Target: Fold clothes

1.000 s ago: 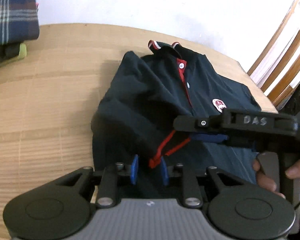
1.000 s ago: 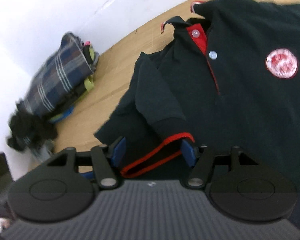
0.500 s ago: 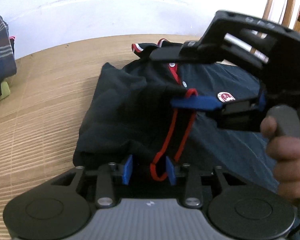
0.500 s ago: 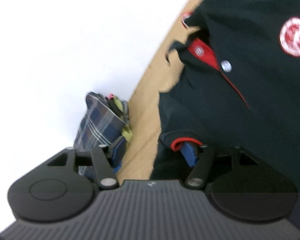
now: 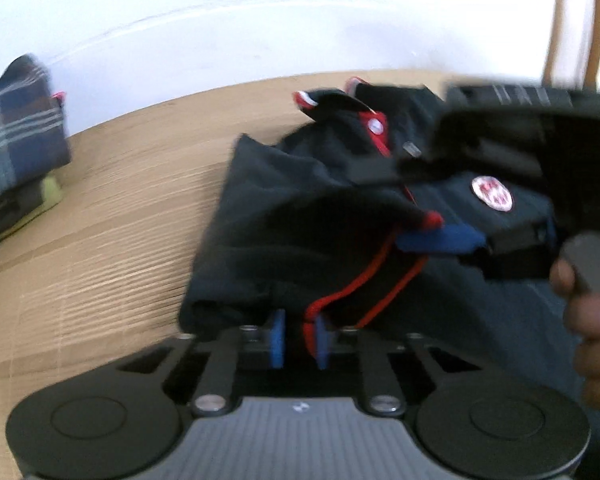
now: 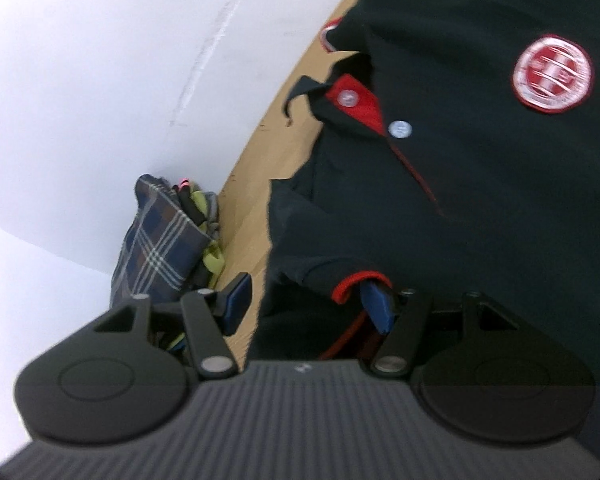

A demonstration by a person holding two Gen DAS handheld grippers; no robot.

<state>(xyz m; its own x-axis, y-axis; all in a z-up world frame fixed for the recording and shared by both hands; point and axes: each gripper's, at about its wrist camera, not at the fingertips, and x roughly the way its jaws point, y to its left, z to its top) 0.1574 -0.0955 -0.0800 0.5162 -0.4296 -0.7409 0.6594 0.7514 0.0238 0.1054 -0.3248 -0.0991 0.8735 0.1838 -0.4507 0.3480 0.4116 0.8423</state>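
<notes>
A dark navy polo shirt (image 5: 300, 208) with red trim and a round badge lies front up on the wooden table (image 5: 100, 240). Its sleeve is folded across the chest. My left gripper (image 5: 300, 338) is closing on the sleeve's red-edged cuff (image 5: 340, 292), and the fabric sits pinched between the blue pads. My right gripper (image 5: 404, 206) comes in from the right, held by a hand (image 5: 592, 328). In the right wrist view that gripper (image 6: 306, 306) stands wide open, one blue pad tucked inside the cuff (image 6: 356, 280) and the other out over the table (image 6: 260, 184). The shirt (image 6: 480, 180) fills that view's right side.
A stack of folded clothes topped by a plaid garment (image 5: 16, 136) sits at the table's far left by the white wall, also seen as the plaid stack (image 6: 156, 244). A wooden frame (image 5: 556, 20) stands at the far right. Bare tabletop lies left of the shirt.
My left jaws have narrowed onto the red-edged cuff. The right gripper has rolled and swung up across the shirt, its pad hooked in the cuff and stretching it open.
</notes>
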